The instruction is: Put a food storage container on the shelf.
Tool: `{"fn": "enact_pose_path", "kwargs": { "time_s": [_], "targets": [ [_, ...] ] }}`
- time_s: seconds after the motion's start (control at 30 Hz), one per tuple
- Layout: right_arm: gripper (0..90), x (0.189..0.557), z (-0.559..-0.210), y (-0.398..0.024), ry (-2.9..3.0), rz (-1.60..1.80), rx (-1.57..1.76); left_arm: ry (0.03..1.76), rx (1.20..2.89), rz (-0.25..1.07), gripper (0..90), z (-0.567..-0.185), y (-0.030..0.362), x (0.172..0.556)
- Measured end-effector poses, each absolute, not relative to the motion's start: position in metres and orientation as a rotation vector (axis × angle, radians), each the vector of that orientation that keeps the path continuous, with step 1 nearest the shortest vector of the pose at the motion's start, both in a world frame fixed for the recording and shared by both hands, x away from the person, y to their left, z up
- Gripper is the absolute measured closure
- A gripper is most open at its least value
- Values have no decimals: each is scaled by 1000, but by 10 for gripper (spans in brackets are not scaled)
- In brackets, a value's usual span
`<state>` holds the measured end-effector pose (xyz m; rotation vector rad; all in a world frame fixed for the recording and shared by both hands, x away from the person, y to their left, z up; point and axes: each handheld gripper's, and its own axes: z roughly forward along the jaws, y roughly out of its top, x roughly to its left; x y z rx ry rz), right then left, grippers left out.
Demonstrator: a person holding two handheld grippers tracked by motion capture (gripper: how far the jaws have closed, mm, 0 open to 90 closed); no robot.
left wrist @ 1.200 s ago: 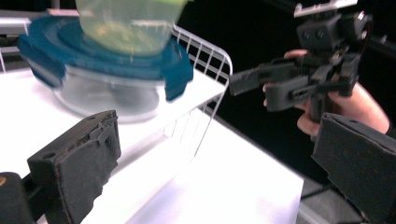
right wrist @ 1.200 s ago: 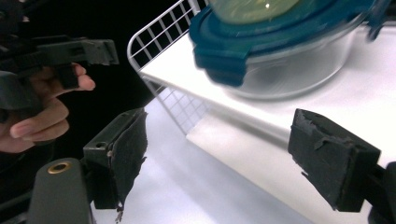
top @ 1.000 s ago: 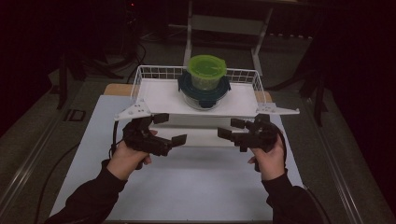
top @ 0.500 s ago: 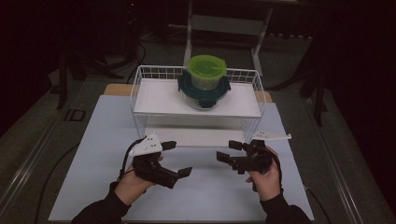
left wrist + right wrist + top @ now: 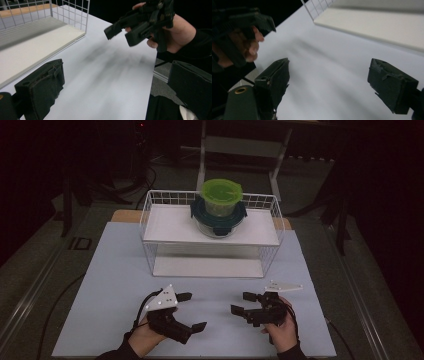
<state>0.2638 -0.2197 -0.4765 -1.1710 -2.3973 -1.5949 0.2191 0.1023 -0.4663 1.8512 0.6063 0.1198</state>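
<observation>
At the lower left of the high view I see my left gripper [image 5: 191,311] held low over the white mat [image 5: 110,285], jaws spread wide with nothing between them; its own view shows the same gap, bare mat between the two black pads. Toward the upper centre stands the wire rack [image 5: 150,215], with a white shelf [image 5: 170,225] on top and a lower board beneath it. On that shelf, right of its middle, sits a dark teal tub [image 5: 218,218], and stacked directly on it is a smaller green tub [image 5: 221,195] with its lid on. I cannot tell what either one contains. At the lower right, my right gripper [image 5: 245,303] hovers over the mat, jaws apart and empty, pointing toward the left one, well apart from the rack.
</observation>
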Motion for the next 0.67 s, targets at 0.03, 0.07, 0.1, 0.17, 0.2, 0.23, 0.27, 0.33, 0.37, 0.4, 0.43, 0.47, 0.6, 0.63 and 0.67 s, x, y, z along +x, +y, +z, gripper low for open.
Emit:
{"fn": "enact_pose_path", "kwargs": {
  "time_s": [0.03, 0.07, 0.1, 0.17, 0.2, 0.23, 0.27, 0.33, 0.37, 0.4, 0.43, 0.47, 0.6, 0.63, 0.67],
  "targets": [
    [172, 263, -480, -220, -2417, -1586, -1173, 605, 1852, 118, 3, -469, 103, 219],
    [172, 261, -484, -221, -2432, -1575, -1177, 603, 1854, 117, 3, -471, 105, 218],
    [172, 261, -488, -222, -2440, -1558, -1182, 604, 1860, 115, 3, -473, 105, 218],
    [172, 259, -493, -224, -2442, -1546, -1195, 612, 1864, 123, 3, -478, 107, 217],
    [172, 259, -495, -225, -2440, -1547, -1196, 618, 1861, 122, 3, -481, 107, 217],
    [171, 258, -496, -226, -2440, -1542, -1203, 623, 1864, 122, 3, -483, 108, 217],
    [172, 257, -498, -227, -2448, -1540, -1202, 624, 1869, 126, 3, -486, 108, 217],
    [167, 256, -500, -227, -2467, -1539, -1193, 632, 1873, 130, 3, -491, 108, 217],
    [167, 256, -500, -227, -2481, -1534, -1191, 631, 1880, 133, 3, -493, 107, 217],
    [167, 256, -501, -227, -2491, -1533, -1192, 632, 1887, 133, 3, -495, 107, 216],
    [167, 256, -502, -227, -2492, -1533, -1191, 629, 1893, 132, 3, -496, 107, 216],
    [167, 257, -503, -227, -2488, -1529, -1194, 625, 1896, 132, 3, -498, 106, 216],
    [167, 258, -505, -227, -2503, -1519, -1191, 616, 1909, 138, 3, -501, 104, 216],
    [167, 258, -505, -227, -2503, -1517, -1192, 613, 1913, 136, 3, -502, 104, 217],
    [167, 258, -505, -227, -2501, -1521, -1191, 607, 1911, 136, 3, -502, 103, 216]
  ]
}}
